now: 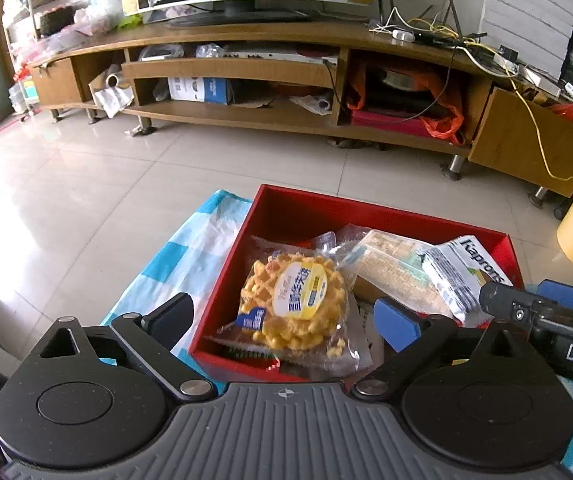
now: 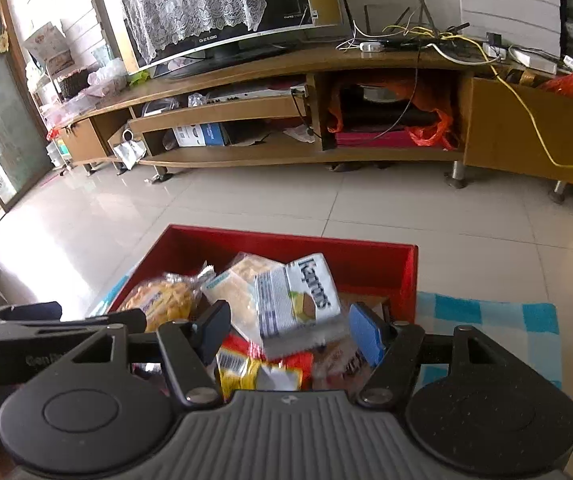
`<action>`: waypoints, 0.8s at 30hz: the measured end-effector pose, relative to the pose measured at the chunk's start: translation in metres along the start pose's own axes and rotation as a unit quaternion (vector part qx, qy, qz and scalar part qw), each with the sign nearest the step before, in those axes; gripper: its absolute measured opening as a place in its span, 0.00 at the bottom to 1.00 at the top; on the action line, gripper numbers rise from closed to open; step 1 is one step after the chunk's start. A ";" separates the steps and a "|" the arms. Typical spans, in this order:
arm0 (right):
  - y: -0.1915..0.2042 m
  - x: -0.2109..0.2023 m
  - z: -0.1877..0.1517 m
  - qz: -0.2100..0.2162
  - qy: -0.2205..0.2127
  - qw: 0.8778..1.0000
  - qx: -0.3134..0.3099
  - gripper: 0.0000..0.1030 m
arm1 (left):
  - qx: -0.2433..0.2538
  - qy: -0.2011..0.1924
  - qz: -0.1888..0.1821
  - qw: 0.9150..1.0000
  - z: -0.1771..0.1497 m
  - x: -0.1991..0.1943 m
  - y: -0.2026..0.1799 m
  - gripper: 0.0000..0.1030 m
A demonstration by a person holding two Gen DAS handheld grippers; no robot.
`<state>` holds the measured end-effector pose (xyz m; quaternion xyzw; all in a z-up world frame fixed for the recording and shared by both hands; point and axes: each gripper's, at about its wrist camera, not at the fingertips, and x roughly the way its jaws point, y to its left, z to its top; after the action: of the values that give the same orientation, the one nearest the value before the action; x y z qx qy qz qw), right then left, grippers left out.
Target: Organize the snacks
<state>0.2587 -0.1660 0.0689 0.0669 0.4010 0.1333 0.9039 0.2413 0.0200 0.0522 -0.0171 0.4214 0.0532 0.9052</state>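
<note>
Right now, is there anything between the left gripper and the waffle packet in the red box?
Nothing visible. The left gripper is open, with the waffle packet in plain view between its fingers, lying in the red box.

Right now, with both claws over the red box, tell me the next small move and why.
Probably lift the left claw clear and seek another loose snack. It stands open, pads off the waffle pack, which already lies in the red box beside the Kaprons pack. The right claw looks open too, gripping nothing.
</note>
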 end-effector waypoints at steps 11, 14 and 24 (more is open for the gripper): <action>0.002 -0.032 -0.032 -0.006 0.008 1.000 0.007 0.65 | -0.004 0.000 -0.007 1.000 -0.026 -0.024 0.004 1.00; 0.002 -0.041 -0.039 -0.004 0.007 1.000 0.011 0.65 | -0.004 0.003 -0.010 1.000 -0.035 -0.029 0.003 1.00; 0.002 -0.064 -0.068 -0.009 0.014 1.000 0.017 0.65 | 0.002 0.010 -0.014 1.000 -0.067 -0.050 0.000 1.00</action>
<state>0.1664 -0.1822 0.0690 0.0766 0.4166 0.1194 0.8979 0.1584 0.0105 0.0471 -0.0222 0.4300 0.0393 0.9017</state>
